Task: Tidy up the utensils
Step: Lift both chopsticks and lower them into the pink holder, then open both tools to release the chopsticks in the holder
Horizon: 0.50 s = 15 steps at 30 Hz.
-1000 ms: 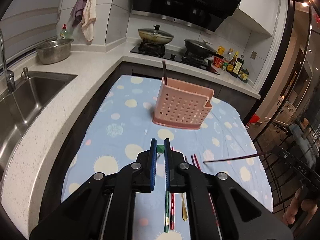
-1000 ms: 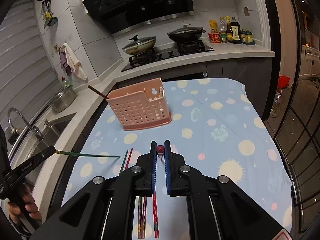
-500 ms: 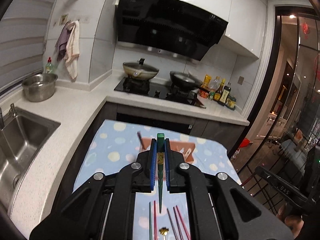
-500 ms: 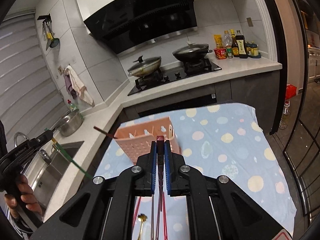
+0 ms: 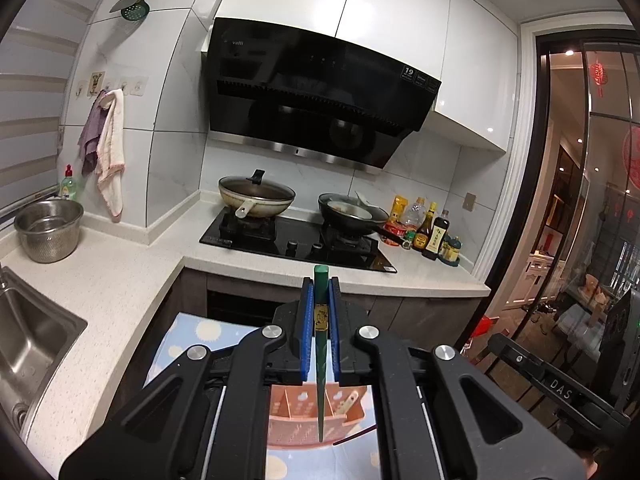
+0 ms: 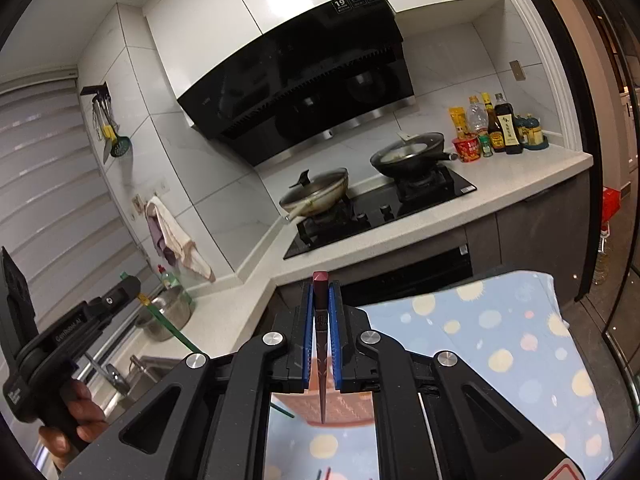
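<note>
Right now I count two chopsticks in my grippers, one each. My left gripper (image 5: 320, 292) is clamped on a single green chopstick (image 5: 320, 364), which stands upright in the middle of the left wrist frame, its tip hanging over the pink utensil basket (image 5: 316, 416) at lower centre. My right gripper (image 6: 321, 300) is clamped on one dark red chopstick (image 6: 322, 356), also upright at frame centre, tip hanging in front of the same basket (image 6: 340, 408). One basket stands on the blue dotted tablecloth (image 6: 500, 340); a pale utensil handle (image 5: 347, 402) leans inside its right compartment. Two red chopstick ends (image 6: 324, 473) lie on the cloth at the bottom edge of the right view. Behind, two pans sit on the stove (image 5: 296, 236), and one steel bowl (image 5: 50, 230) rests at left. Both grippers point a little downward; in the right view's lower left a hand (image 6: 76, 416) grips the left tool's handle.
</note>
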Each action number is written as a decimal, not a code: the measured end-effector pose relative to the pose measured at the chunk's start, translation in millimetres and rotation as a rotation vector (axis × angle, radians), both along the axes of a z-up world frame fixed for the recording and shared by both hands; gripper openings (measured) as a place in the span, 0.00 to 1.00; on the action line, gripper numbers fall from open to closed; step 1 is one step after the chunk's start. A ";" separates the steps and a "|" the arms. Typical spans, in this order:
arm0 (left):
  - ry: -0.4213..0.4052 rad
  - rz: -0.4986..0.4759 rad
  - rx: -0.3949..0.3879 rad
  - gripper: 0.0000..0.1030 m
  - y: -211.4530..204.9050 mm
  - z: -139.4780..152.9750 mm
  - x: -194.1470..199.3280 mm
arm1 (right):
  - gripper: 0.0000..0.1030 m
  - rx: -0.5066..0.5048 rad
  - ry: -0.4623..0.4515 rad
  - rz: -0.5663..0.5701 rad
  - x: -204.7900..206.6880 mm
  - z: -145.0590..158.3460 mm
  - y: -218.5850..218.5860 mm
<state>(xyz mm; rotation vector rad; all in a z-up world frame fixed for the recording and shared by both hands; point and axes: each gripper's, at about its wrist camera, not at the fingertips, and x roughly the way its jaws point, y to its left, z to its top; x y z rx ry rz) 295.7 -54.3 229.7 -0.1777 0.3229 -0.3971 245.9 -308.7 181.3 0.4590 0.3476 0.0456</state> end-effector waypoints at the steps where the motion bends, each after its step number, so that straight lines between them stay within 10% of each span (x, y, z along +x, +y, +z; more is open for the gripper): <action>1: -0.004 0.000 0.002 0.07 -2.7 0.8 6.6 | 0.07 0.001 -0.004 -0.003 6.7 2.3 -0.5; 15: 0.103 0.005 0.044 0.07 -24.6 -60.2 70.8 | 0.07 -0.017 0.116 0.003 77.2 -47.1 9.8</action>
